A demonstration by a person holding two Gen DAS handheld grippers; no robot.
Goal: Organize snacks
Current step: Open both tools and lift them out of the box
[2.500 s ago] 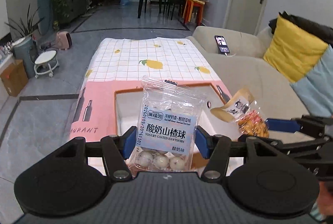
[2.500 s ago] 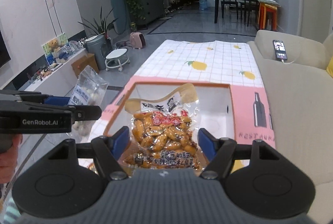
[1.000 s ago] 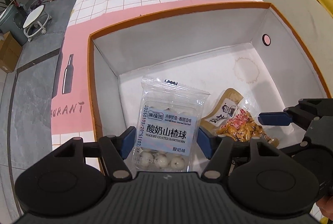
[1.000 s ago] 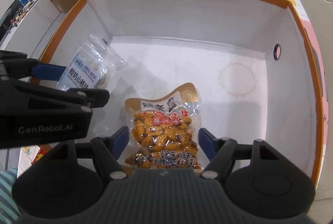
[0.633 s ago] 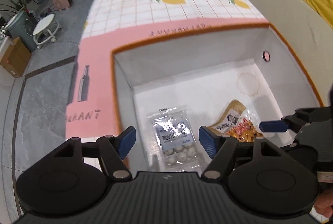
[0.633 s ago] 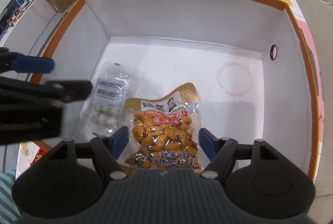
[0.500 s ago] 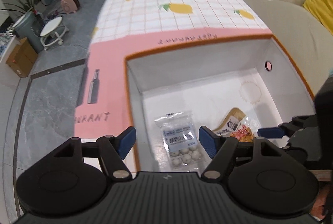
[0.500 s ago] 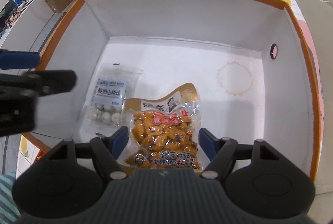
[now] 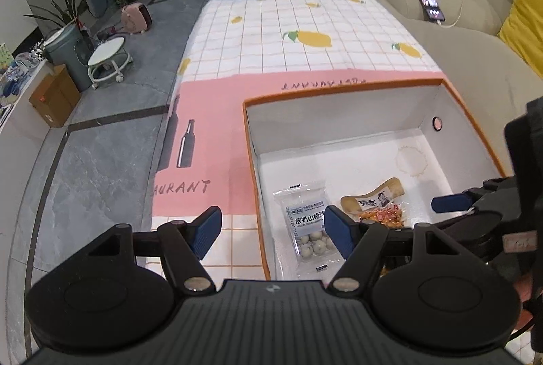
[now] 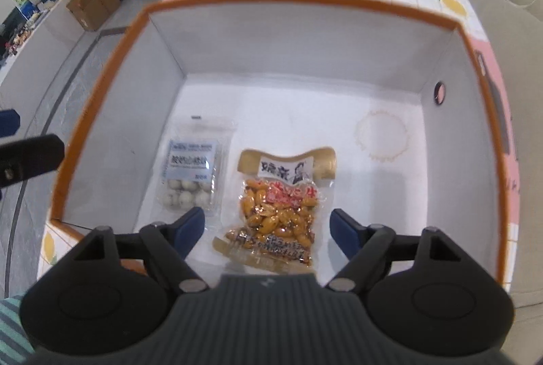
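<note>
White-walled cardboard box (image 10: 163,66) holds two glossy, crinkly snack packets (image 10: 191,175) (image 10: 280,205).

- The left wrist view looks forward and down from beside the box's (image 9: 342,95) left rim, over the tablecloth (image 9: 305,36) toward the sofa (image 9: 475,53) and far room.
- It sits higher and farther back from the box.
- The right wrist view looks steeply down into the box (image 10: 305,3) from above its near rim, close in and somewhat blurred.
- Both views share the box floor, with the hawthorn packet (image 9: 307,222) (image 10: 191,175) lying left of the peanut packet (image 9: 376,205) (image 10: 281,209), seemingly flat.
</note>
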